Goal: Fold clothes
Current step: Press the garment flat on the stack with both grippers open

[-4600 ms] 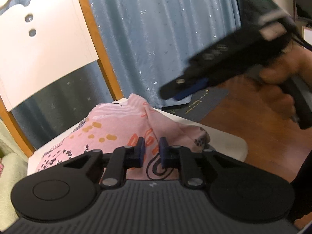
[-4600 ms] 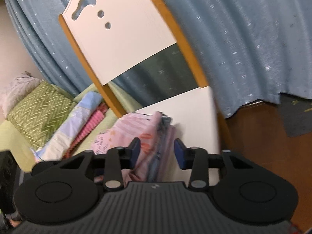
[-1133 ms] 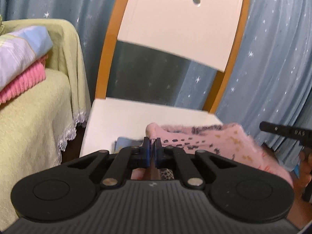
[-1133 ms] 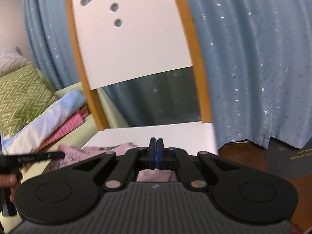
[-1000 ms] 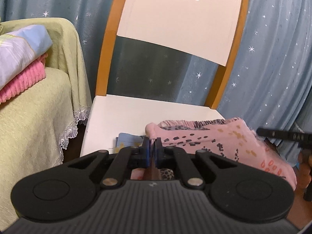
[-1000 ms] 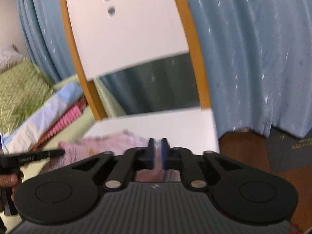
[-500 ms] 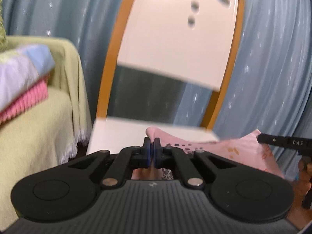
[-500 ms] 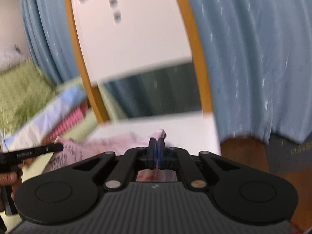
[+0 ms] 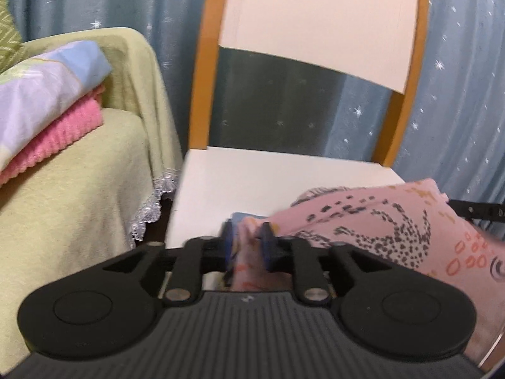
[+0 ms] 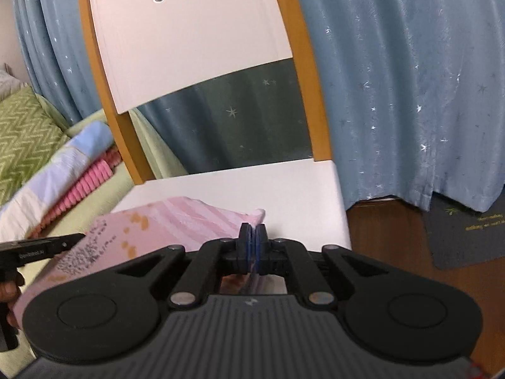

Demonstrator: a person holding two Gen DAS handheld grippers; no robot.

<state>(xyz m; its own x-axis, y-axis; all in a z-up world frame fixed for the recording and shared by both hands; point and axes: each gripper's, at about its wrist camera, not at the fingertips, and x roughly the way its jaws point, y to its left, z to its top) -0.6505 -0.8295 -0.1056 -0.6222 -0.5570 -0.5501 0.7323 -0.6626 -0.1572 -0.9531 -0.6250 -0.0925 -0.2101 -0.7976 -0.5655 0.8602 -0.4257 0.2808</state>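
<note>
A pink patterned garment is stretched over the front of a white chair seat. My left gripper has its jaws parted, with a fold of the garment's left edge still between them. My right gripper is shut on the garment's right corner. In the right wrist view the garment spreads to the left over the seat, towards the tip of the left gripper. The tip of the right gripper shows at the right edge of the left wrist view.
The chair has a white back panel in an orange frame. A green-covered sofa stands left of it with a folded pink blanket and pale blue cloth. Blue starred curtains hang behind. A dark mat lies on the wooden floor.
My left gripper's jaws have parted from shut on the garment's edge. My right gripper stays shut. Both grippers have come down towards the seat with the garment.
</note>
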